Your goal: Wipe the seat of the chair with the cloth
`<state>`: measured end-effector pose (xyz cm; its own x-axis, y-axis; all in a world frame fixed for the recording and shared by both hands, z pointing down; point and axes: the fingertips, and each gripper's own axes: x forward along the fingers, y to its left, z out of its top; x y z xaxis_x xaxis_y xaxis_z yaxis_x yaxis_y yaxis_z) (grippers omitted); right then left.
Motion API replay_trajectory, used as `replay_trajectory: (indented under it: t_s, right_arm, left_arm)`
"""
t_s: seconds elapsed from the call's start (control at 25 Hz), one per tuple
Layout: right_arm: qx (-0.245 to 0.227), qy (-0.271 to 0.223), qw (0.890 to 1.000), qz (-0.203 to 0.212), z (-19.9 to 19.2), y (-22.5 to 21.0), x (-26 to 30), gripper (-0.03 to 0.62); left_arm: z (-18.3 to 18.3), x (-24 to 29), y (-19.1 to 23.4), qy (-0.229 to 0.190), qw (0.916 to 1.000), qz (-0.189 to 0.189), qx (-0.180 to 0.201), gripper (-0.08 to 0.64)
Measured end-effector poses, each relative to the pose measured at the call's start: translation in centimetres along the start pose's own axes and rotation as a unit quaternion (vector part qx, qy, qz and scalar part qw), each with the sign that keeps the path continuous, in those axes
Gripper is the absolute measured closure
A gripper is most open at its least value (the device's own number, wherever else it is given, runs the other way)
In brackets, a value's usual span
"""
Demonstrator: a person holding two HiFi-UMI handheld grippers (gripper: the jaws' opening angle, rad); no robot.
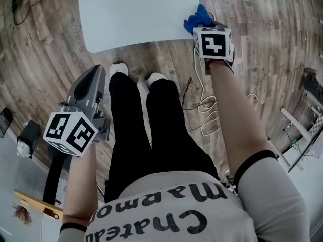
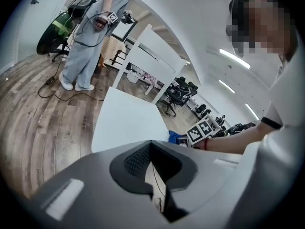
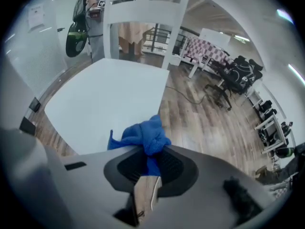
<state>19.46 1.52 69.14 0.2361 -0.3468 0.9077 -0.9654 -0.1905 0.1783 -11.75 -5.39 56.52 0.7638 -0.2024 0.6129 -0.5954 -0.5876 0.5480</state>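
- The wooden floor fills the head view around everything else.
- The white chair seat lies at 12 o'clock, just beyond the person's shoes.
- The left hand-held gripper hangs low at 8 o'clock, well apart from the seat, its jaws clenched together with nothing between them.
- The right hand-held gripper reaches to 1 o'clock, jaws grasping the cloth.
- The blue cloth is bunched at the seat's near right corner, resting on its edge.
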Motion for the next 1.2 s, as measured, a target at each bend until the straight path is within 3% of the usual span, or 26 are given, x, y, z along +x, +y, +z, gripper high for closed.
replay_trajectory:
  t_s: [0.08,0.2,0.32,0.48,0.6,0.72,0.8,0.92,1.04,1.2]
  right_arm:
    - [-0.001,-0.041,0.999,0.000,1.5,0.4,-2.0,0.529]
    - [-0.063,-0.129,0.989,0.038,4.7,5.5,-6.3,0.529]
    - [-0.072,-0.196,0.973,0.103,8.0,12.3,-10.4,0.529]
    - [-0.070,-0.264,0.938,0.212,12.8,21.9,-15.1,0.528]
    - [-0.088,-0.259,0.919,0.284,14.1,27.0,-15.5,0.528]
    - [-0.076,-0.182,0.893,0.404,12.8,31.2,-13.1,0.528]
    - [-0.056,-0.126,0.882,0.451,11.9,32.9,-10.8,0.529]
    - [-0.093,-0.082,0.902,0.414,11.0,34.2,-6.5,0.528]
    - [-0.155,-0.056,0.913,0.373,9.9,36.0,-3.9,0.528]
    - [-0.171,-0.077,0.926,0.327,9.5,36.3,-3.1,0.531]
  left_arm:
    - [-0.1,-0.2,-0.2,0.008,0.9999,-0.005,-0.006,0.554]
    - [-1.0,-0.6,-0.5,0.028,0.9994,-0.021,0.009,0.554]
    - [-1.2,-0.9,-0.2,0.037,0.9985,-0.034,0.022,0.555]
    - [0.2,-2.4,2.4,0.011,0.9998,-0.016,-0.007,0.555]
    - [1.0,-3.7,4.2,-0.005,0.9998,-0.014,-0.012,0.554]
    - [1.0,-5.0,6.3,-0.009,0.9998,-0.001,-0.017,0.554]
    - [0.8,-5.9,7.6,-0.011,0.9996,0.010,-0.024,0.554]
    - [0.2,-6.9,9.4,-0.003,0.9994,0.016,-0.032,0.554]
    - [-0.5,-6.9,10.6,0.013,0.9994,0.009,-0.032,0.554]
    - [-1.7,-6.0,8.7,0.037,0.9987,-0.023,-0.026,0.555]
